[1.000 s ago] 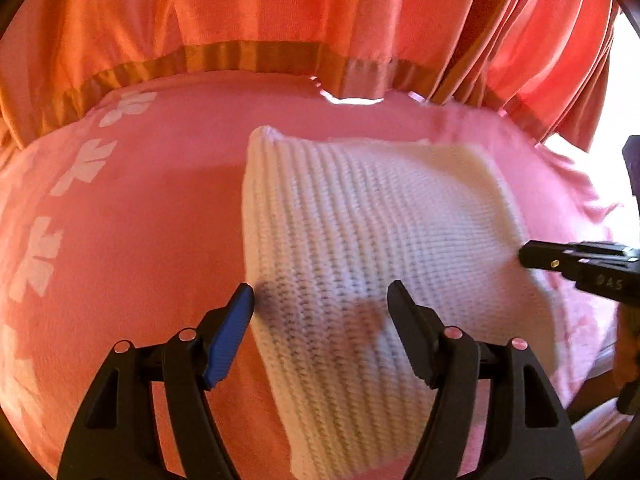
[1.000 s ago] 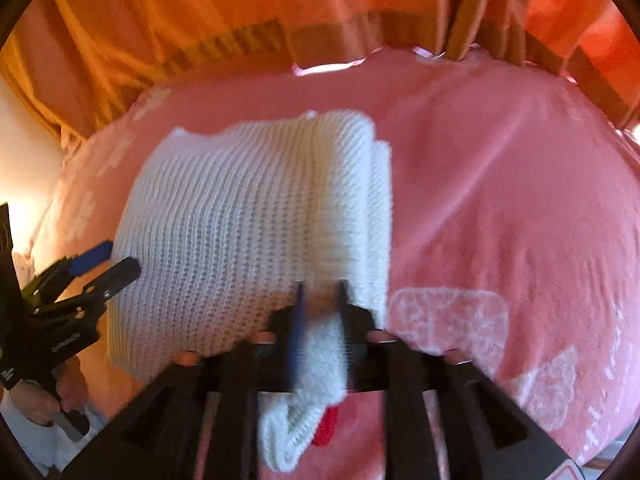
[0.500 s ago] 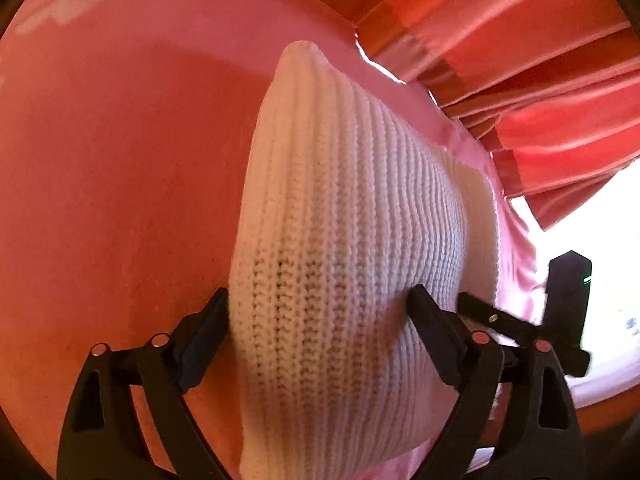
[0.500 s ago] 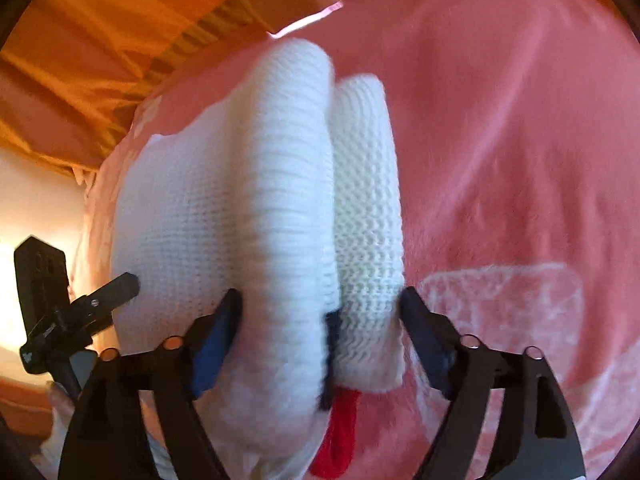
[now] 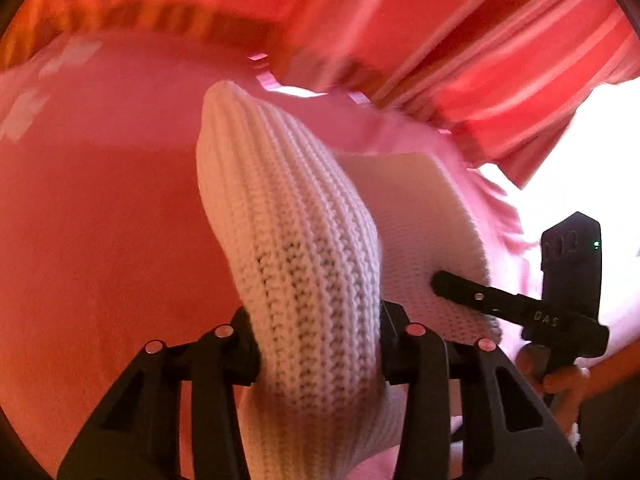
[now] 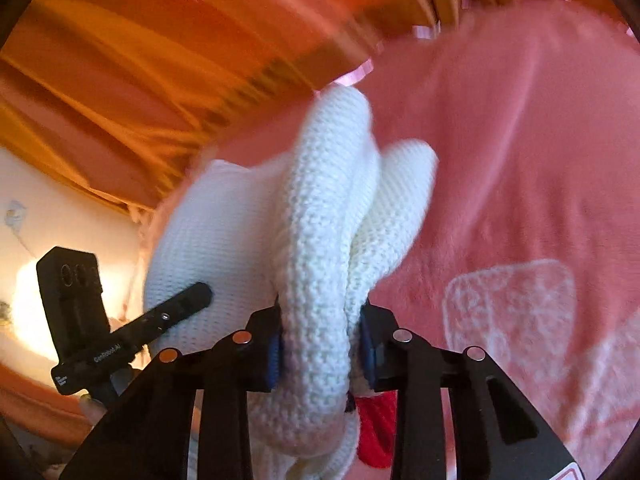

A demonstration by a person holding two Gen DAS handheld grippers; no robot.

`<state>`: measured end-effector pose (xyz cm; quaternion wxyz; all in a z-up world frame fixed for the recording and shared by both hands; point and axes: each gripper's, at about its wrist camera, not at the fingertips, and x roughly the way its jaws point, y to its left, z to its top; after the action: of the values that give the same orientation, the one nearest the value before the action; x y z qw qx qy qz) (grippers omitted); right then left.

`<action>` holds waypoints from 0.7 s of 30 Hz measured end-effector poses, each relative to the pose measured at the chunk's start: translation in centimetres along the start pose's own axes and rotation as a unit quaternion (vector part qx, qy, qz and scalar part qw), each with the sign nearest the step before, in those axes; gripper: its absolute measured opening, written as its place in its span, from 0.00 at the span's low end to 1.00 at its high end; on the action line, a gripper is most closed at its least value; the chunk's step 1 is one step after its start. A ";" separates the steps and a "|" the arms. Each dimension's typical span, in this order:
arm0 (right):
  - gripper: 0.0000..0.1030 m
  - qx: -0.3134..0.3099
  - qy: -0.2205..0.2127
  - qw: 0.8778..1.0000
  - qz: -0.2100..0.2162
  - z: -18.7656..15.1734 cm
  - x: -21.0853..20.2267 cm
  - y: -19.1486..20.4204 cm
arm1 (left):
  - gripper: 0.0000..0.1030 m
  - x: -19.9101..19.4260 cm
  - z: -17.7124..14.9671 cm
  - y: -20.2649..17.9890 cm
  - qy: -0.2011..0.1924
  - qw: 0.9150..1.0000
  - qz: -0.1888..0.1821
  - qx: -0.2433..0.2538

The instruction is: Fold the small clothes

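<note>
A white knitted garment (image 5: 288, 240) lies folded on a pink blanket (image 5: 100, 220). My left gripper (image 5: 318, 348) is shut on its near left edge, which bulges up between the jaws. My right gripper (image 6: 320, 340) is shut on the thick near right edge of the garment (image 6: 324, 240), with several layers bunched between the blue pads. A red piece (image 6: 376, 432) shows under the knit by the right jaw. The right gripper also shows in the left wrist view (image 5: 460, 286), and the left gripper in the right wrist view (image 6: 188, 298).
Orange-red curtains (image 5: 440, 40) hang along the far edge of the blanket. The blanket has white printed patterns (image 6: 512, 320). A bright window area (image 5: 592, 152) lies to the right. A pale wall (image 6: 60, 232) is at the left in the right wrist view.
Both grippers have closed on the near edge of the garment, which were open around it half a second ago. The near edge has lifted and the views have tilted.
</note>
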<state>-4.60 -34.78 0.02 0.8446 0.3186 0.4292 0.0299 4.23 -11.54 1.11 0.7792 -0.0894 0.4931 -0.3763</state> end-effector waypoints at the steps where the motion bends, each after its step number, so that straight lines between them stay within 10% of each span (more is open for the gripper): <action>1: 0.28 -0.008 -0.016 1.000 -0.005 -0.3 -1.8 0.5 | 0.39 -0.8 -0.1 -1.0 -0.001 1.000 -0.006 0.010; 11: 0.28 -0.094 -0.206 0.974 0.006 -2.6 -22.0 9.6 | 0.40 -14.6 0.0 -14.2 -0.123 0.980 -0.071 0.138; 21: 0.29 -0.208 -0.321 0.922 0.063 -3.4 -30.8 22.6 | 0.44 -31.3 1.1 -16.9 -0.275 0.933 -0.087 0.214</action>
<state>-21.49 -25.02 32.99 0.9808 0.1543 0.0982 0.0676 -10.50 -2.54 32.28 0.8493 -0.0630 0.1579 -0.4998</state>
